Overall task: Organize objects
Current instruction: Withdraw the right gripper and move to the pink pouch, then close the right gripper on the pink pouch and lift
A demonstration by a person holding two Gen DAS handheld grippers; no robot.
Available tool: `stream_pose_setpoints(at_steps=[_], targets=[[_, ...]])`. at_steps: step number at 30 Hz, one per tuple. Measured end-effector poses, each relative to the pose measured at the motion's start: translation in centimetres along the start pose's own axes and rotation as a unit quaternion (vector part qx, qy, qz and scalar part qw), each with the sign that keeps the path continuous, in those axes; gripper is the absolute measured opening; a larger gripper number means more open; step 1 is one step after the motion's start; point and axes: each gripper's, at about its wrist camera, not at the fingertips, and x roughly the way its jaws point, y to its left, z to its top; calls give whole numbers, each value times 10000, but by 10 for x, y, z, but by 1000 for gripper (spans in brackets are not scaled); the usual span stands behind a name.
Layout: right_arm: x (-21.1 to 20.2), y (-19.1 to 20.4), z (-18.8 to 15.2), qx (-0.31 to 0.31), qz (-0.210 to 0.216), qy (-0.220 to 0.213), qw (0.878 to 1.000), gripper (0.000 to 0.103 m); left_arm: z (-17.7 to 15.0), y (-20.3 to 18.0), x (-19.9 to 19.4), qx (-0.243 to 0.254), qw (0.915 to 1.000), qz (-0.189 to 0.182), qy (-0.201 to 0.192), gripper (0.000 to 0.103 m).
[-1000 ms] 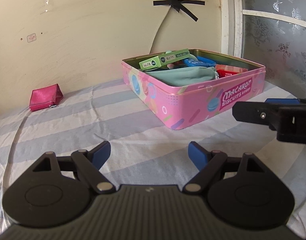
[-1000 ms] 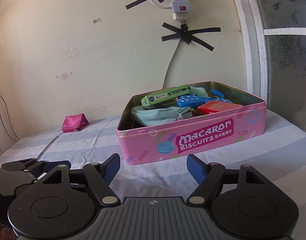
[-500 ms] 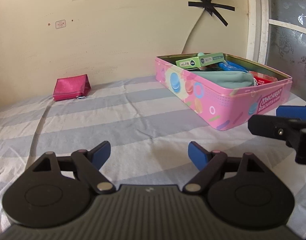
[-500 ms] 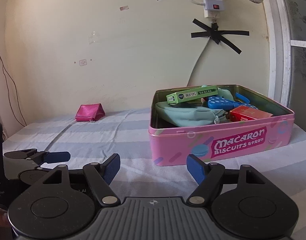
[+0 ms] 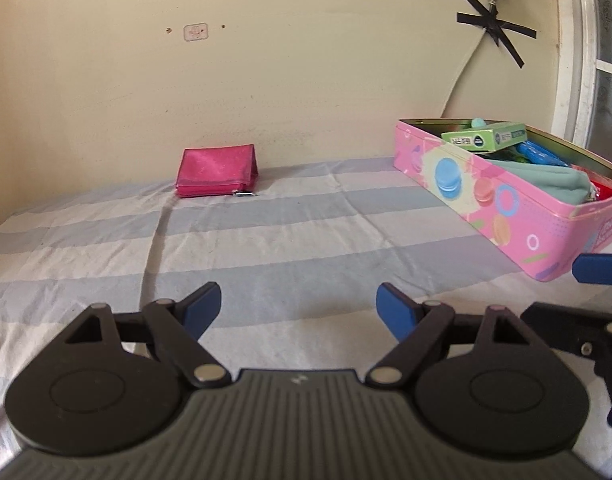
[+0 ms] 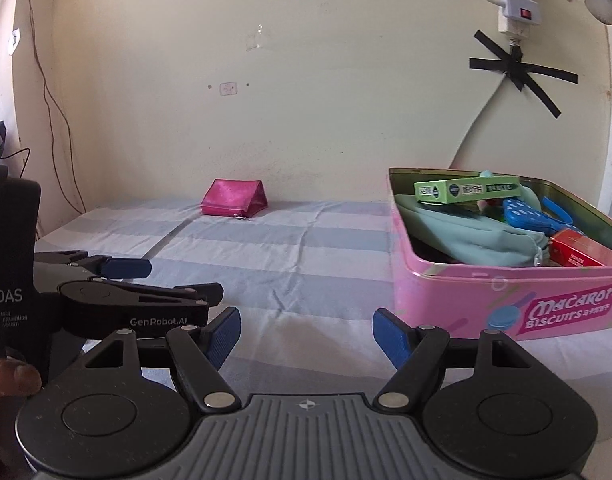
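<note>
**Currently: both grippers empty, swinging toward the stray purse**

Currently the left gripper point(image 5: 297, 308) is standing wide apart with nothing between its blue pads, hovering over bare striped bedsheet point(image 5: 289, 236). The right gripper point(image 6: 306, 334) is likewise gaping and holding nothing, just beside the left one. Both are aiming toward the far wall, where the pink purse point(image 5: 217, 173) is lying alone on the sheet, well apart from the tin. It looks like the one item left to be tidied, hence, I judge, the open jaws.

The pink biscuit tin point(image 6: 506, 300) is sitting to the right, lidless, already holding a green box point(image 6: 466, 190), a teal pouch point(image 6: 466, 236), a blue spotted item and a red box.

The tin's right end is being cropped in the left view; its deeper contents are hard to make out. A fingertip is showing at the right view's left edge.
</note>
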Motion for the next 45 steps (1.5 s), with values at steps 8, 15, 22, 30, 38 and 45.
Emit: stream_pose_setpoints(at_steps=[8,15,22,30,38,45], targets=[[31,20,5,-136,257,285,9992,65,4,36,15,-159,9995,250,113,86],[59,32,7,-132,409,544,9976,65,6,71,31,-319,9977,547,224,86],[108,43,29,-140,660,732,9950,65,6,111,41,-1096,9913,621,378,86],[216,45,79,534,912,760,9915,57,3,158,43,-2044,9735,927,447,90],[290,43,126,1294,1292,670,9808,42,4,154,48,-1995,9752,796,534,90],[295,40,124,1684,1375,918,9718,4,4,156,47,-2053,9743,770,514,90]])
